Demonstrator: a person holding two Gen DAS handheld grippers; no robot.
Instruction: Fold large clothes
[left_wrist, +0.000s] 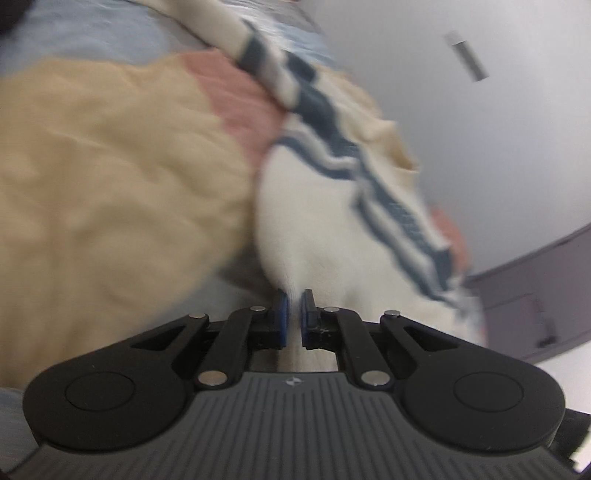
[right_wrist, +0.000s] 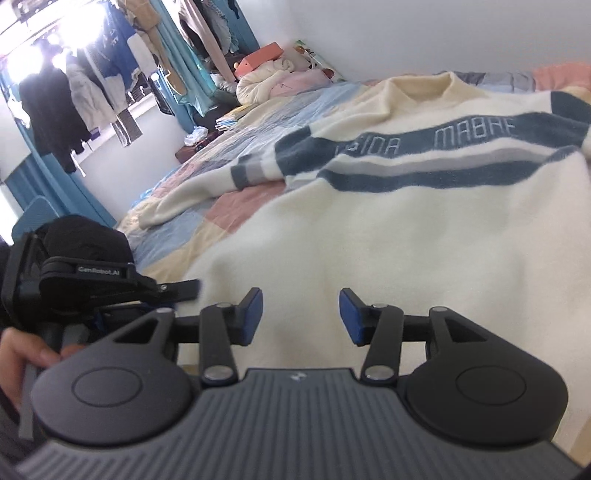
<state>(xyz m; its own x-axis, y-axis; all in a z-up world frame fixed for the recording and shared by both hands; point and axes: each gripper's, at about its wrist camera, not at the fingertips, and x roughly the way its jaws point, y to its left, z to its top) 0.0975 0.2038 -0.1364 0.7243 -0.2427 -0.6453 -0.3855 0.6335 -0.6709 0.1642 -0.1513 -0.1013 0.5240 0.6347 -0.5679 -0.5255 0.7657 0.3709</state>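
Left wrist view: left gripper (left_wrist: 294, 314) has its blue pads (left_wrist: 282, 317) pinched narrow on a fold of the cream sweater (left_wrist: 314, 221) with navy stripes, cloth drawn up between them, blurred; patchwork quilt (left_wrist: 110, 166) to the left; right wrist view: right gripper (right_wrist: 301, 314) fingers stand apart, nothing between, hovering over the sweater's near hem; sweater lies spread on the quilt, left sleeve (right_wrist: 207, 192) stretched out left; a hand (right_wrist: 22, 350) at near left grips the other tool's handle
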